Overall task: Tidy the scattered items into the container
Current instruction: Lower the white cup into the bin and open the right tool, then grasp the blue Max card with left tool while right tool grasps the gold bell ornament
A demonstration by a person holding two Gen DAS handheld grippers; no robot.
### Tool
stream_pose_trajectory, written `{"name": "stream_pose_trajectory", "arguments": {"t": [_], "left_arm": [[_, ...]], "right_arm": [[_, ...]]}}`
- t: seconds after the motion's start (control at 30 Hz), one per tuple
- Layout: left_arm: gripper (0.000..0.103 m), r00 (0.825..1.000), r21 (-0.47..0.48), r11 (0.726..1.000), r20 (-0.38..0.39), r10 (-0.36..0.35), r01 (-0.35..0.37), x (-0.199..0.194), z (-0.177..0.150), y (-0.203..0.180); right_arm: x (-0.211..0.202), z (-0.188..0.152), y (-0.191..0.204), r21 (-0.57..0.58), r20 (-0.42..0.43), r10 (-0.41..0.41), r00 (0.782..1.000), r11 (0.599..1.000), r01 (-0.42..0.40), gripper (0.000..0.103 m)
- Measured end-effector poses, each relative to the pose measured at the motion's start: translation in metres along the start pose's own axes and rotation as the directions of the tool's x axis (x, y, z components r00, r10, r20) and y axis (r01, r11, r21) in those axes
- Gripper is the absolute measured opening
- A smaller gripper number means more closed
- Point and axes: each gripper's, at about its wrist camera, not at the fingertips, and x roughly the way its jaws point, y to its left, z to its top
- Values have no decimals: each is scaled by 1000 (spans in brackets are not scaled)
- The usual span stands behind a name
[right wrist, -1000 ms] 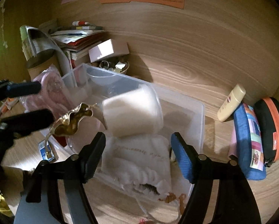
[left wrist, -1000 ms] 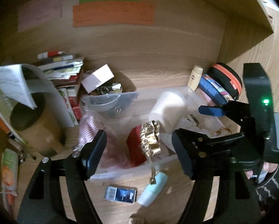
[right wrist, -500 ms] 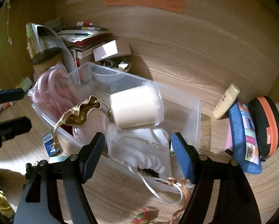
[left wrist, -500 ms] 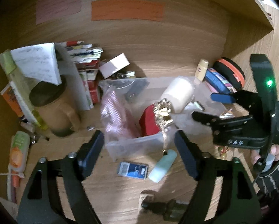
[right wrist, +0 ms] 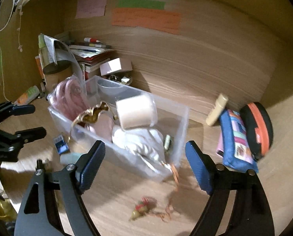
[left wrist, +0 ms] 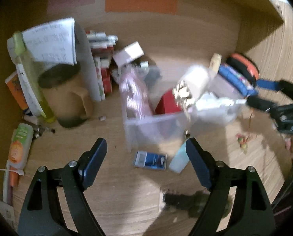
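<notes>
A clear plastic bin (left wrist: 146, 125) (right wrist: 178, 118) sits on the wooden desk, holding a pink bagged item (right wrist: 68, 94), a white roll (right wrist: 135, 112), a white pouch (right wrist: 140, 139), a red box (left wrist: 167, 104) and a gold ornament (right wrist: 91, 114). My left gripper (left wrist: 146, 157) is open and empty, held above a blue card pack (left wrist: 150, 160) and a pale green tube (left wrist: 179, 160) in front of the bin. My right gripper (right wrist: 144, 163) is open and empty near the bin's front corner. A small red-gold trinket (right wrist: 142, 209) lies on the desk below it.
A stack of books (right wrist: 91, 55), a brown mug (left wrist: 68, 98) and papers stand at the left. A blue pencil case (right wrist: 234, 139), an orange-black case (right wrist: 258, 129) and a cream tube (right wrist: 217, 110) lie at the right. A dark object (left wrist: 185, 202) lies near the front edge.
Both grippers have pulled back from the bin, so it looks smaller and farther. The views are blurred by motion. The bin's contents have not changed.
</notes>
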Motion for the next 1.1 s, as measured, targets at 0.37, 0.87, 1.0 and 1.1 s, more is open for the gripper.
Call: {"name": "stream_pose_trajectory", "arguments": {"t": [0.37,0.87,1.0,1.1], "left_arm": [[74,988,-13,1000,-156,-13,11,38,-19,0],[66,981,12,1000,-195,14,-12,54,-22,-9],[65,978,-5,1000,-207,0,-1,58,-23,-9],[55,980,2,1000,-199,8,-8,58,-22,-12]], "right_arm": [[3,-48,-3,-4,-125,8,992,1000,-9,82],[33,-78,-6,19,-242,74,967,997,-72,82],[40,-79,-8,55,-246,143,959,990,-133,79],[41,-78,-6,43,-242,144,959,990,-138,64]]}}
